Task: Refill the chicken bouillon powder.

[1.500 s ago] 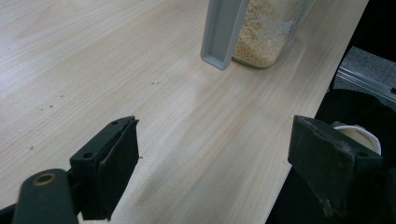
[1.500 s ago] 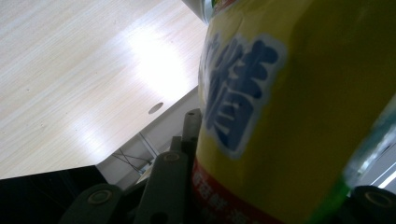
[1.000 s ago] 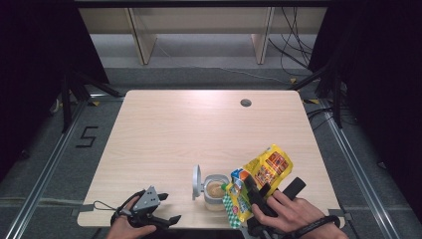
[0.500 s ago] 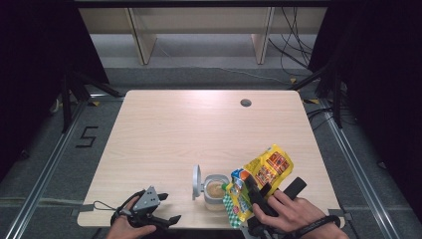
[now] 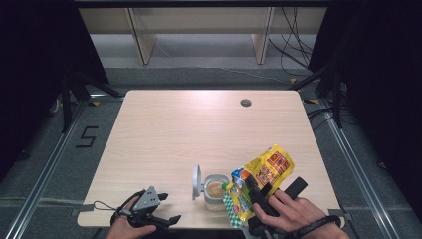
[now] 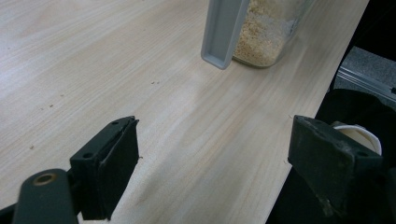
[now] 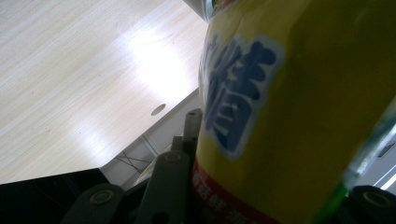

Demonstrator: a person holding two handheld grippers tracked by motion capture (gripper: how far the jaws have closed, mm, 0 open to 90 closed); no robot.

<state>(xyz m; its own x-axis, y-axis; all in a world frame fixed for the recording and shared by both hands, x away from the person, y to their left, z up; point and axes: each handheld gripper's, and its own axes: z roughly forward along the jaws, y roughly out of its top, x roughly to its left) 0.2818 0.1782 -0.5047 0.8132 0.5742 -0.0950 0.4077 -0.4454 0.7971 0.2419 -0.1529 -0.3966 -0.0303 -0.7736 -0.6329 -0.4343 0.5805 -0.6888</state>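
Pouring from yellow bag into open jar near the front edge of the desk, right of its middle. Right gripper clamping the bag, tilting it so its lower end is hanging right beside the jar rim. Left gripper resting at the front edge left of the jar, jaws spread wide, gripping nothing. Judging progress: jar already holding a layer of pale crumbs, lid flipped up on its left side; still left, probably finishing the pour, setting the bag down, closing the lid. Left gripper view giving the grainy fill and grey lid edge close up, with a few crumbs on the desk. Right gripper view showing blue print on the bag up close.
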